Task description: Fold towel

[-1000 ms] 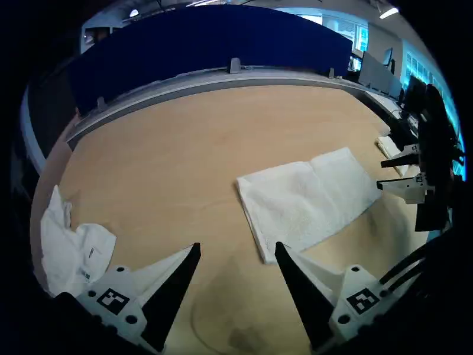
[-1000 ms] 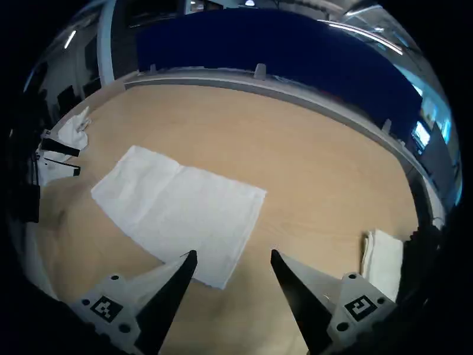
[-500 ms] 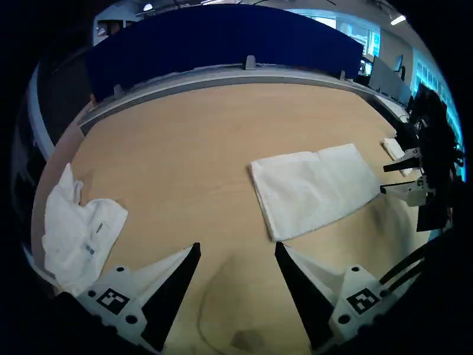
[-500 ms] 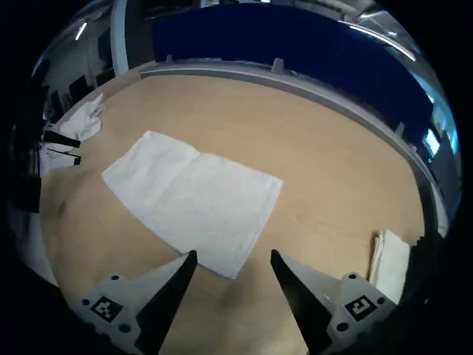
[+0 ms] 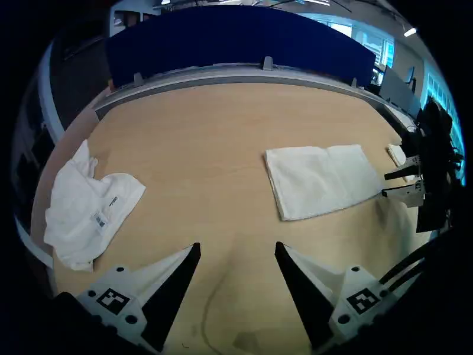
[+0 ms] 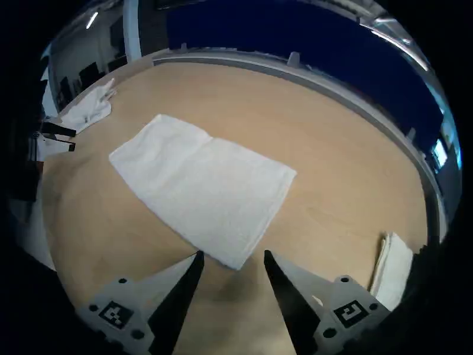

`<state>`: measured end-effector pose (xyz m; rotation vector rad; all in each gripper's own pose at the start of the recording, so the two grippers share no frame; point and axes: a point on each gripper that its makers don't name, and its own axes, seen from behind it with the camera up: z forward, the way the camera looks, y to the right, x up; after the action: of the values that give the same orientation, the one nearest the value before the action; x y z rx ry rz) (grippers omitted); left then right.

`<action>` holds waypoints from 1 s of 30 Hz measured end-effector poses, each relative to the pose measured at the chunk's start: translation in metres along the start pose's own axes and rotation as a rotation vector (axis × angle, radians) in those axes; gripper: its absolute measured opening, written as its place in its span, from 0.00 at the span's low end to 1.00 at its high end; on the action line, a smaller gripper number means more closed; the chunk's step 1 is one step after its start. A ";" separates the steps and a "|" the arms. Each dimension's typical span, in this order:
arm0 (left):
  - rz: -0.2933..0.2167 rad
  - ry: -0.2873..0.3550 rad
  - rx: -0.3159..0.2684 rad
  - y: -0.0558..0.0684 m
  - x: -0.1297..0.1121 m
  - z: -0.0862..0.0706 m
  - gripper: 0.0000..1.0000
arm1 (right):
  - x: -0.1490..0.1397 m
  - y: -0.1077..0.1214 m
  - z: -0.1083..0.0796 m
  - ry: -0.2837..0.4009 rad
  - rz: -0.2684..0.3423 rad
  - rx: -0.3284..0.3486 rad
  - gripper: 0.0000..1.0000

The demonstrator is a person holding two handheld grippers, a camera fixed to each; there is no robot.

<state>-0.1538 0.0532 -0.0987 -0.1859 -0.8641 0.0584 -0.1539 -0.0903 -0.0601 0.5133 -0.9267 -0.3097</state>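
In the right gripper view, the right gripper is held low over the desk with its fingers apart and nothing between them. The near corner of the towel lies just ahead of the tips, a placement judged to suit a pinch on that corner. The left gripper is likewise held parted and empty over bare desk near the front edge, well apart from the towel — judged to be waiting rather than engaged. The towel is laid flat toward the middle of the desk, with a crease running across it; whether one layer or two is present cannot be determined. A crumpled cloth is left at the desk's left edge, presumably to be handled later; its tag is too small to be made out. A folded stack is set at the right edge and is partly cut off. Along the far edge a blue partition is fitted — most of the room behind it is hidden.
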 end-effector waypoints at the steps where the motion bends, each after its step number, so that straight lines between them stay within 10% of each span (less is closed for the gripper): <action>1: -0.002 -0.001 0.001 0.000 -0.002 -0.001 0.94 | -0.001 -0.001 0.000 -0.003 -0.001 0.004 0.72; 30: -0.050 -0.007 0.007 -0.010 -0.015 -0.016 0.93 | -0.010 -0.007 0.004 -0.040 -0.031 0.061 0.06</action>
<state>-0.1519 0.0395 -0.1184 -0.1572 -0.8750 0.0155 -0.1633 -0.0929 -0.0687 0.5798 -0.9706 -0.3211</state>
